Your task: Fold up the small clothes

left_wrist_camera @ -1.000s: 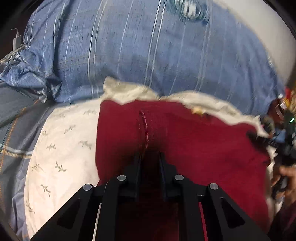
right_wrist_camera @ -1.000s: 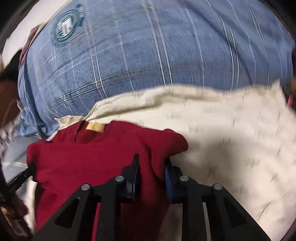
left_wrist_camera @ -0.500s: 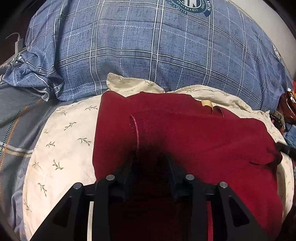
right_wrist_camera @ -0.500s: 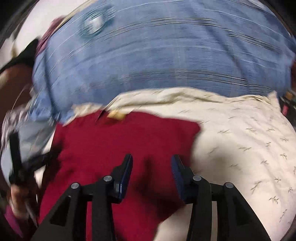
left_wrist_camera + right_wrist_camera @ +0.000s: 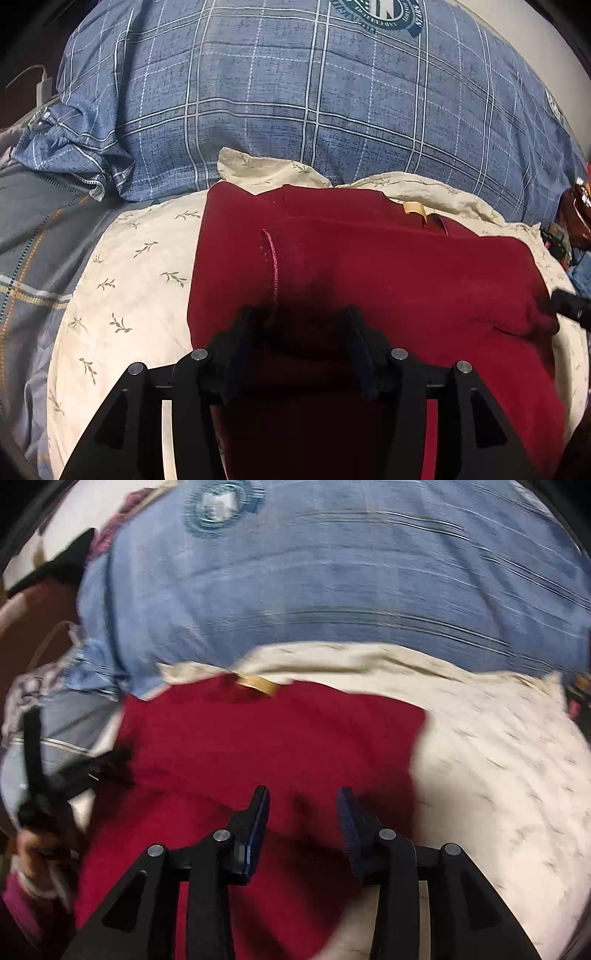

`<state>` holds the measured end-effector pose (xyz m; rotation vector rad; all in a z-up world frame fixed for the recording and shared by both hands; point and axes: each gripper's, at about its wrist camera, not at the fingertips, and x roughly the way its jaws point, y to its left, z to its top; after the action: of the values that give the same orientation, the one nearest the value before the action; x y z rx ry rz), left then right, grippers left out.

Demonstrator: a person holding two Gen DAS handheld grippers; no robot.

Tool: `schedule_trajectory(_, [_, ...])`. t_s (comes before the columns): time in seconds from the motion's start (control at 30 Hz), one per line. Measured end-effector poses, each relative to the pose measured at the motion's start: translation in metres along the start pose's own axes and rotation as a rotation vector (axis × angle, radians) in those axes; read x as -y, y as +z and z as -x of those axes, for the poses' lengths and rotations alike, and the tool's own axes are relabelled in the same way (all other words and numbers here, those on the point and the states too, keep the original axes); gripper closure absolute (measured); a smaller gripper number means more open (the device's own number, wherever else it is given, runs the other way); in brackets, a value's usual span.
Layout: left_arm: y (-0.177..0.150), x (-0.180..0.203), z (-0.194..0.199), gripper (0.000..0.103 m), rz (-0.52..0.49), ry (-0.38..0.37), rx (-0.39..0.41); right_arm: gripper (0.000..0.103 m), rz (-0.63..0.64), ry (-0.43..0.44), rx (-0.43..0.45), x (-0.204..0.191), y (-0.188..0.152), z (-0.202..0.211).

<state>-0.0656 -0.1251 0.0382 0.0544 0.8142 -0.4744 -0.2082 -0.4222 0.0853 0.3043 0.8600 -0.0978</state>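
A dark red garment (image 5: 369, 273) lies folded on a cream leaf-print pillow (image 5: 140, 280), with a tan neck label (image 5: 415, 209) at its far edge. My left gripper (image 5: 301, 321) is open just above the garment's near part, with nothing between its fingers. My right gripper (image 5: 301, 801) is open over the right part of the same garment (image 5: 266, 746). The right wrist view is blurred. The left gripper also shows in the right wrist view (image 5: 66, 775), at the garment's left edge. The right gripper's tip shows at the right edge of the left wrist view (image 5: 570, 308).
A big blue plaid pillow (image 5: 314, 92) with a round crest rises behind the cream pillow (image 5: 498, 775). Grey striped bedding (image 5: 33, 229) lies at the left. A white charger and cable (image 5: 42, 86) are at the far left. Dark cluttered items (image 5: 576, 214) sit at the right edge.
Both grippers have opened and let go of the red garment, which now lies flat. Both have drawn back a little toward me; the right one is still moving.
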Motion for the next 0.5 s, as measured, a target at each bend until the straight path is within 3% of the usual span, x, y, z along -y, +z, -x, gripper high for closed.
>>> schedule_trajectory(0.2, [0.001,0.000,-0.001,0.050,0.000,-0.004,-0.003,0.063,0.062,0.052,-0.029,-0.053,0.016,-0.045])
schedule_trajectory(0.3, [0.002,0.001,-0.002,0.047,-0.011,-0.001,-0.004,0.064,0.086,0.025,-0.059,-0.069,0.015,-0.069])
schedule_trajectory(0.4, [0.002,0.003,-0.004,0.044,-0.026,0.001,-0.006,0.064,0.106,-0.005,-0.114,-0.066,0.005,-0.086])
schedule_trajectory(0.5, [0.002,0.002,-0.004,0.044,-0.030,-0.002,-0.003,0.064,0.141,-0.011,-0.123,-0.067,0.002,-0.076])
